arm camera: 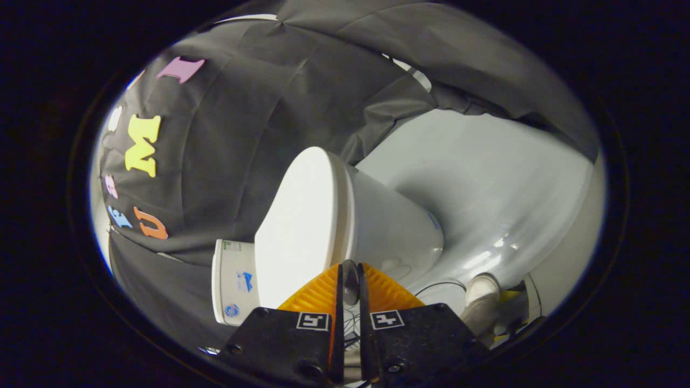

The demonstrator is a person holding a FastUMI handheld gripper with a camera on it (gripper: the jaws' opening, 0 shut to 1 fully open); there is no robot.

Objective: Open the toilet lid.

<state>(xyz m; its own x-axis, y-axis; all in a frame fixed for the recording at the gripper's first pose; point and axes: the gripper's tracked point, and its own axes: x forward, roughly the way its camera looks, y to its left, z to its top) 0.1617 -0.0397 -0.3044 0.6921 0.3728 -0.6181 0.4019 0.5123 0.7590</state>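
A white toilet appears rolled on its side in the gripper view. Its flat white lid (302,226) lies down against the bowl (393,231), with the tank (234,280) behind it. The lid's front rim runs straight into the narrow gap between my fingers. My gripper (350,277) is shut on that rim, one finger (318,293) on the lid's top side and the other on the bowl side. A thin grey sliver of the rim shows between the pads.
The black cloth wall (242,134) hangs close behind the tank. A glossy grey floor (485,188) spreads beyond the bowl. A white pipe-like fitting (482,288) and thin cables (439,285) lie near the base of the bowl.
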